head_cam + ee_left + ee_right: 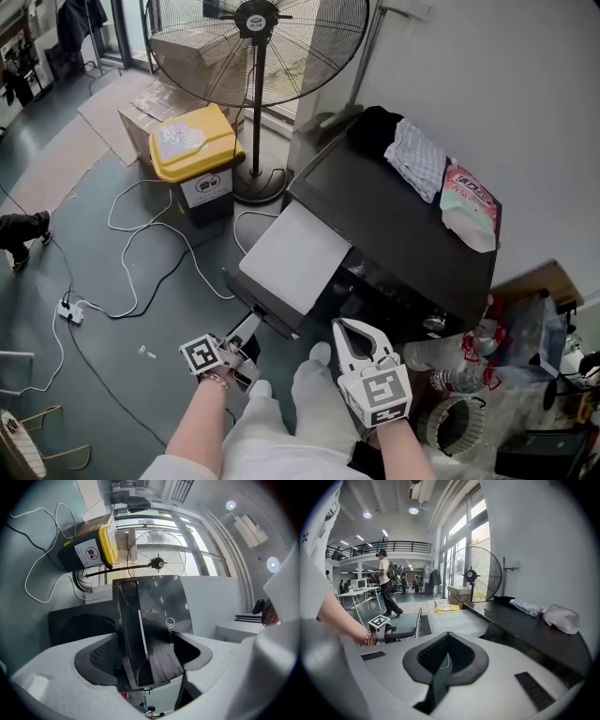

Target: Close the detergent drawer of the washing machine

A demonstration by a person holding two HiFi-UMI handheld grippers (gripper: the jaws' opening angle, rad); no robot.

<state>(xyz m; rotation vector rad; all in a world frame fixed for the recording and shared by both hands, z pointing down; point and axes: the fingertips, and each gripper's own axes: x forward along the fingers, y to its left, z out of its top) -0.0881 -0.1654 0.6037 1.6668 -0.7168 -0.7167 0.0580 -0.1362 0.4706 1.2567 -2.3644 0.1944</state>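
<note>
The white left gripper (240, 352), at the lower left of the head view, has its jaws clamped on a dark glossy panel (154, 616), with the bare left forearm (199, 424) behind it. The white right gripper (353, 330), at lower centre, points up-frame, its jaws together and empty.

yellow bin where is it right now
Head view, upper left: the yellow bin stands on the floor between the fan base and cardboard boxes, left of the washer.

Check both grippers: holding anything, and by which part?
The left gripper is shut on the detergent drawer, its jaws clamped on the near end of the drawer's dark front panel. The right gripper is shut, with nothing held.
</note>
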